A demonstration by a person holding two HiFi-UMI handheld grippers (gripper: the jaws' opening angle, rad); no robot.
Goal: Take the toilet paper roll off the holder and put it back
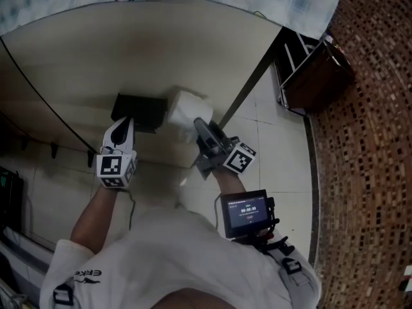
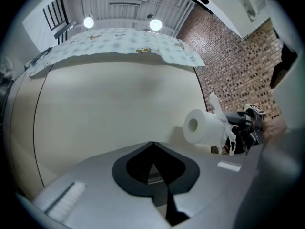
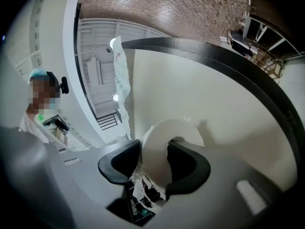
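We log a beige wall [image 1: 96,56] bearing a black holder [image 1: 138,111]. The roll [image 1: 187,107] is off the holder, just to its right, clamped between the jaws of our right gripper [image 3: 153,163]. Our left gripper [image 2: 152,149] is beside the holder, jaws together and empty.

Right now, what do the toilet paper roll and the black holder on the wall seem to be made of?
The toilet paper roll: soft white tissue paper, matte. A ragged torn tail hangs from it and a hollow core shows at its end. The holder: black and dull, boxy, with an even surface. It is probably plastic or painted metal, but the head view cannot settle which.
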